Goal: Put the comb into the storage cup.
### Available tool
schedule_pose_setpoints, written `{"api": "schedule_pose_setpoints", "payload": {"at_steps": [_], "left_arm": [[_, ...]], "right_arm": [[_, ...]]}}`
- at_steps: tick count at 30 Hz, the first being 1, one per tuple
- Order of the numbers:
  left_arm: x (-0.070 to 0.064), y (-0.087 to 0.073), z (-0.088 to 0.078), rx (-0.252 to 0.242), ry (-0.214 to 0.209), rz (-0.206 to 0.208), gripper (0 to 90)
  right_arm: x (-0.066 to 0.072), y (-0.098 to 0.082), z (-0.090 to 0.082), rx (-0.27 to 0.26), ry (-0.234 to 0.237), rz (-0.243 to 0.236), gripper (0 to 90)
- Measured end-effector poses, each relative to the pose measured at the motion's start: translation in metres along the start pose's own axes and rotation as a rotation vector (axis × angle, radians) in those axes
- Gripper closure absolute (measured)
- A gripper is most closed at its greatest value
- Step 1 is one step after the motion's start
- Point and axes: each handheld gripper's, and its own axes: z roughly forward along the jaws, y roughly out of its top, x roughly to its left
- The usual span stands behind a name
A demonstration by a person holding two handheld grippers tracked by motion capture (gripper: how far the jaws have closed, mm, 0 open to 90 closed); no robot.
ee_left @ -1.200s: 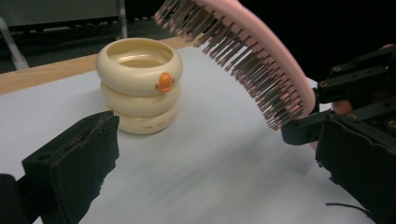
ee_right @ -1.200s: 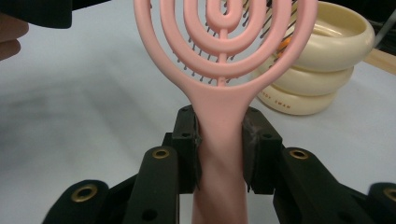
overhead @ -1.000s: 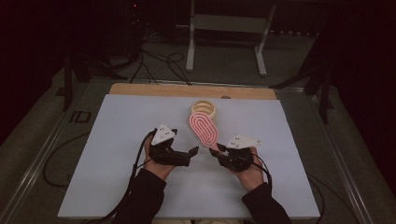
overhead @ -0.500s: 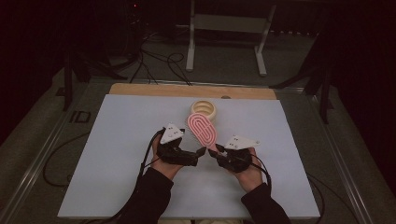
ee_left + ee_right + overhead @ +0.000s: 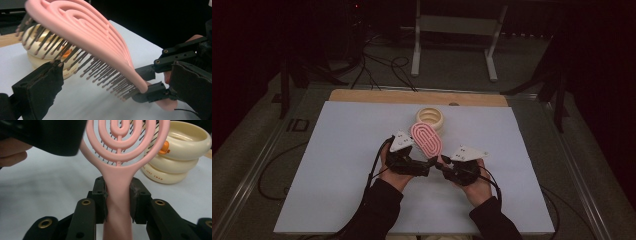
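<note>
My right gripper pinches the pink hairbrush by its handle, both pads pressed flat against the sides. In the high view the brush rises from that gripper toward eleven o'clock, above the white table sheet near its middle. My left gripper sits just beside the right one, at its nine o'clock. In the left gripper view its jaws are spread wide, one low at eight o'clock, the other at four o'clock, and the bristled side of the brush slants between them; one jaw tip looks to touch the bristles. A cream ringed container stands at twelve o'clock from the brush head, just behind it.
</note>
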Motion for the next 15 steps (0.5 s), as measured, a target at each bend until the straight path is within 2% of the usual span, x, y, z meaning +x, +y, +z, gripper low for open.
{"api": "schedule_pose_setpoints", "payload": {"at_steps": [3, 9, 14, 15], "left_arm": [[-0.0009, 0.0007, 0.0025, 0.011, 0.004, -0.014, 1.2], [-0.0009, 0.0007, 0.0040, 0.012, -0.016, -0.051, 5.5], [-0.0015, 0.0004, 0.0053, 0.012, -0.018, -0.059, 8.6], [-0.0043, 0.0006, 0.0066, 0.017, 0.010, -0.058, 8.6]], "right_arm": [[0.0016, 0.0003, 0.0005, 0.000, 0.003, 0.003, 69.4], [0.0024, 0.0004, 0.0008, -0.004, 0.004, -0.001, 69.4], [0.0045, 0.0011, 0.0008, -0.003, 0.001, 0.002, 69.4], [0.0045, 0.0011, 0.0008, -0.003, 0.001, 0.002, 69.4]]}}
